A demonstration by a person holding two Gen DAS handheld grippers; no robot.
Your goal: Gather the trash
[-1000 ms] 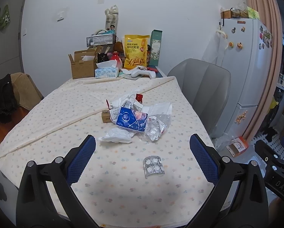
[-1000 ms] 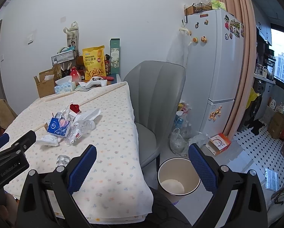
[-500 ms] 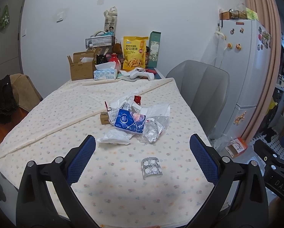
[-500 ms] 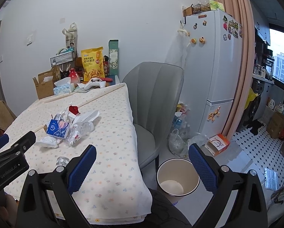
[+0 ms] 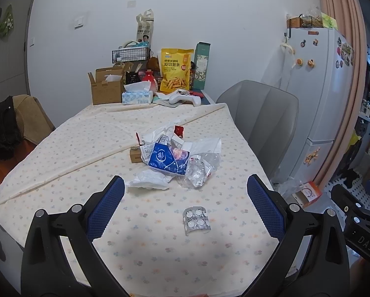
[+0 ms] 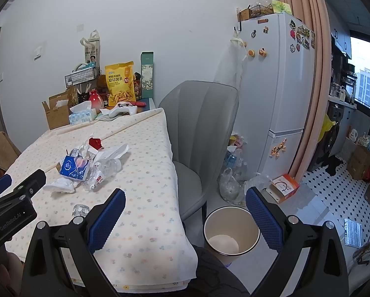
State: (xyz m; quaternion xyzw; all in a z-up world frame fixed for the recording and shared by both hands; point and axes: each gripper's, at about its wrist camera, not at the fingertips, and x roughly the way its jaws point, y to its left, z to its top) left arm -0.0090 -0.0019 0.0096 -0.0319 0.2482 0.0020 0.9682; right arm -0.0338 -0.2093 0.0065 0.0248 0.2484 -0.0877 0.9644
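Observation:
A heap of trash lies mid-table: a blue tissue pack [image 5: 168, 158], a crumpled white tissue [image 5: 149, 182], a crushed clear bottle [image 5: 201, 168], a small brown box [image 5: 136, 154] and white wrappers. An empty pill blister [image 5: 196, 220] lies apart, nearer me. My left gripper [image 5: 185, 203] is open and empty, above the table's near part, with the blister between its fingers in view. My right gripper [image 6: 185, 212] is open and empty, off the table's right edge, above a cream trash bin [image 6: 231, 230] on the floor. The heap also shows in the right wrist view [image 6: 86, 165].
The table's far end holds a cardboard box [image 5: 108, 86], a tissue box [image 5: 137, 95], a yellow snack bag [image 5: 175, 70] and a white game controller [image 5: 185, 97]. A grey chair [image 6: 202, 128] stands by the table's right side. A white fridge [image 6: 276, 94] and bags stand beyond.
Both views have shifted only slightly; the trash heap sits a touch higher in the left wrist view. Both grippers stay open and empty.

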